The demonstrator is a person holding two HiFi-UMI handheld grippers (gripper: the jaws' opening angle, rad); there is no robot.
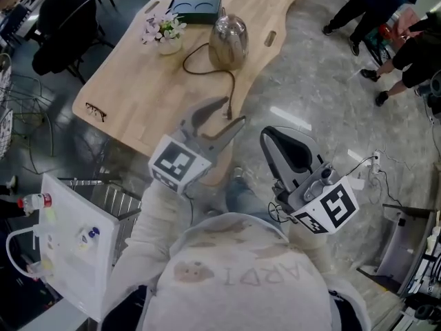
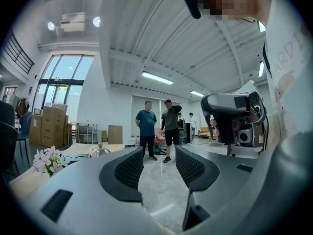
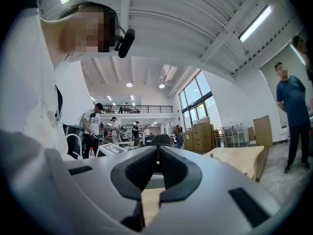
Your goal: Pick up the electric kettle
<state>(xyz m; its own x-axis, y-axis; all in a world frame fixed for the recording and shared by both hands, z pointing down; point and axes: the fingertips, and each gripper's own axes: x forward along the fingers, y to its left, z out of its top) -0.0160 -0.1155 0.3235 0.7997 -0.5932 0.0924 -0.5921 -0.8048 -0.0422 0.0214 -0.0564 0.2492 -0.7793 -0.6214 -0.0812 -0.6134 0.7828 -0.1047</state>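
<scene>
While our left gripper (image 1: 231, 112) gapes empty and the right gripper (image 1: 267, 138) sits closed, we risk snagging the cord (image 1: 233, 83) and dragging the kettle (image 1: 229, 41) off the table (image 1: 131, 95).

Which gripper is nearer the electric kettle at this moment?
Left. The left gripper hangs over the near edge of the table, pointing toward the electric kettle; the right gripper is off the table, over the floor, farther right.

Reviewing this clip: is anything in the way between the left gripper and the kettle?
Nothing solid. Only the cord lies on the table between the open left gripper and the kettle. The flowers stand off to the left of that line.
</scene>
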